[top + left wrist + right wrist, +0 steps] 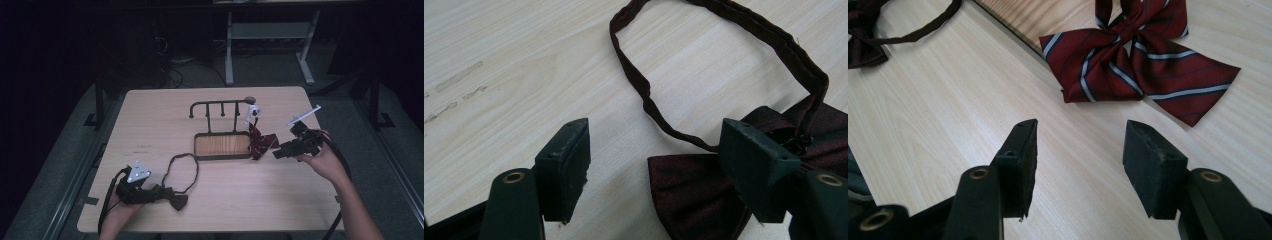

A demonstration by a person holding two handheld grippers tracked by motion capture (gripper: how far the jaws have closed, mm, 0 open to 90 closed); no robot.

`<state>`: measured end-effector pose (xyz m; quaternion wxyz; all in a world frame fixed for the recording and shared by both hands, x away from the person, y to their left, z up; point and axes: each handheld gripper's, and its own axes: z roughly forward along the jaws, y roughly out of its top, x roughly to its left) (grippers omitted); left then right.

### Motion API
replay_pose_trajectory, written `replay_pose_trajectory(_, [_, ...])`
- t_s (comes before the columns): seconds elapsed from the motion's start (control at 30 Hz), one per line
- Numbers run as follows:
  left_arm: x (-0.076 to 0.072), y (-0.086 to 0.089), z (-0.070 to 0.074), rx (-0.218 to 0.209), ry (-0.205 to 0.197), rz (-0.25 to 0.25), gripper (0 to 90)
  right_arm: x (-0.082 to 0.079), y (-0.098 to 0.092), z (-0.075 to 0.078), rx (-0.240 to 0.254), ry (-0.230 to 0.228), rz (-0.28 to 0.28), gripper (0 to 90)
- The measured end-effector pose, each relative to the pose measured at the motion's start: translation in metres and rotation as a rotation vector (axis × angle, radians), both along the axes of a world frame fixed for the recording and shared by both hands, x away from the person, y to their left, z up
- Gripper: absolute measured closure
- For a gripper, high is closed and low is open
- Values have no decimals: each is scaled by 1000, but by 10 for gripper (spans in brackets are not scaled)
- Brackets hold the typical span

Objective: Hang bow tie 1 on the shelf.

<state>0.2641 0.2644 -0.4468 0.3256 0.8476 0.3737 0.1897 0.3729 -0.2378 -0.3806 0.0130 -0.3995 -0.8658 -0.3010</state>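
Observation:
A dark maroon bow tie (pixel 176 200) with a long loop strap (pixel 182 170) lies near the table's front left. My left gripper (pixel 156 193) rests beside it, open. In the left gripper view the bow tie (pixel 689 195) lies partly between the spread jaws of my left gripper (pixel 656 150), the right jaw over its wing, with no pad pressing on it. A red striped bow tie (pixel 262 143) lies by the right end of a wooden tray (pixel 222 156). My right gripper (pixel 278 152) is open just right of it. In the right gripper view the striped tie (pixel 1138 75) lies ahead of my right gripper (pixel 1080 147).
A black rack (pixel 220 104) with several pegs rises behind the tray; a white tag (pixel 253 112) hangs at its right end. Bare tabletop spreads left of and in front of the tray. The table's front edge runs close under the left hand. A table frame stands beyond.

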Motion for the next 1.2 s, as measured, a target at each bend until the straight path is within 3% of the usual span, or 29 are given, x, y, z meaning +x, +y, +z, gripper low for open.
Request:
replay_pose_trajectory(0.2, [0,0,0,-1,0,5,297,-7,2,-3,-12,-9,6,473])
replay_pose_trajectory(0.63, [1,0,0,-8,0,-1,297,-24,2,-14,11,-15,12,459])
replay_pose_trajectory(1.07, [3,-4,1,-24,8,-4,298,-42,0,-25,26,-49,18,454])
replay_pose_trajectory(1.1, [4,-4,2,-6,6,-16,298,-43,0,-26,27,-51,17,454])
replay_pose_trajectory(1.2, [5,-6,4,-7,4,-17,298,-48,0,-28,34,-54,12,451])
